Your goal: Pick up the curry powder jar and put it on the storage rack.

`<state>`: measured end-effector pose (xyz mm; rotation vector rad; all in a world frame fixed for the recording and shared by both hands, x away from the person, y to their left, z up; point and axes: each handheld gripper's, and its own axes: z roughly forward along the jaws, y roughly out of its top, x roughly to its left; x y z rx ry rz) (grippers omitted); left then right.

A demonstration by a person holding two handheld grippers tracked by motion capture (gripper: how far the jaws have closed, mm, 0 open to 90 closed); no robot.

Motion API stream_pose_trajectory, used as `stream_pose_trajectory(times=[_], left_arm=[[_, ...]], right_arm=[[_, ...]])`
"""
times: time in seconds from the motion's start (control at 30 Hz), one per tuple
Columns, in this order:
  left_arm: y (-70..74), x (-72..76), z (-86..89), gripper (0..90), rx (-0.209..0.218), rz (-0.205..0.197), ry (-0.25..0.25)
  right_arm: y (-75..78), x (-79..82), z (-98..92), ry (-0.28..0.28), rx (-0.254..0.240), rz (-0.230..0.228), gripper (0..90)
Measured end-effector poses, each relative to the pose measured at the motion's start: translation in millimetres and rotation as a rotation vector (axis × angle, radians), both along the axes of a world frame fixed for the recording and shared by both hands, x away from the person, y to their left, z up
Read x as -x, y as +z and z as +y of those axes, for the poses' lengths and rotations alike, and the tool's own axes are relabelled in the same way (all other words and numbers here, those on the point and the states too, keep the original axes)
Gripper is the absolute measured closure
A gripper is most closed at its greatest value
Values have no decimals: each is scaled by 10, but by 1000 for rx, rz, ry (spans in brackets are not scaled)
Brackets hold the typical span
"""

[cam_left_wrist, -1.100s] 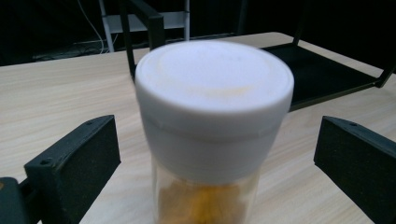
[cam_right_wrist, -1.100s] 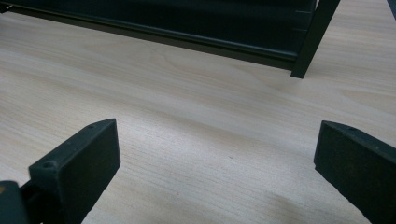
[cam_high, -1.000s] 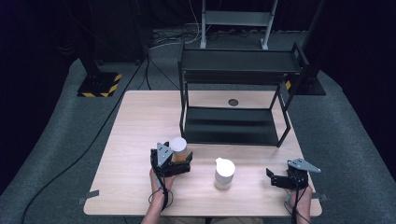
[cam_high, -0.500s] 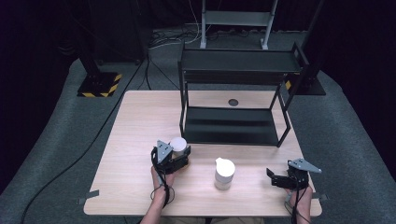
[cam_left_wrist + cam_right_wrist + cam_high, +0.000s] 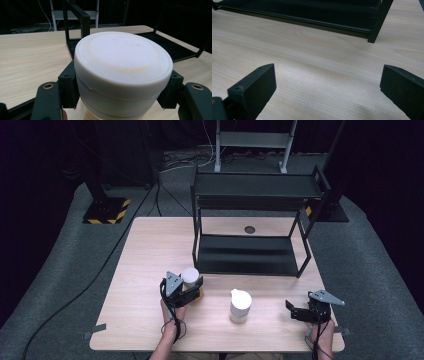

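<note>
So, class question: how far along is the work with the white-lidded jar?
Done: the left gripper has just closed its jaws on the white-lidded jar, near the black shelf rack. In hand: that grip. Left: probably moving the jar, perhaps onto the rack; the white bottle stands untouched, and the right gripper is open.

We see the wooden surface [image 5: 150,250] lit evenly from overhead while the room around it falls into near black. Soft shadows pool under the black rack [image 5: 250,255]. In the left gripper view the white lid [image 5: 122,62] glows bright and slightly soft; the near jaws blur in both close views.
</note>
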<state>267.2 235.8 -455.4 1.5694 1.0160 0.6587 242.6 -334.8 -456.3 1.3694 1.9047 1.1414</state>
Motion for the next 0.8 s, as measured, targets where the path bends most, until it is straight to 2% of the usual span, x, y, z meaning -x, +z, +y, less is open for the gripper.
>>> stream_pose_trajectory(times=[0.33,0.53,0.7,0.8], left_arm=[[145,53,71,336,-38,-33,-34],[226,71,123,336,-38,-43,-61],[311,46,148,336,-64,-57,-91],[351,33,161,336,-64,-66,-100]], right_arm=[[-3,7,1,2,1,-4,0],[0,1,-4,6,1,-1,0],[1,5,9,4,8,-3,0],[3,4,16,2,11,-2,0]])
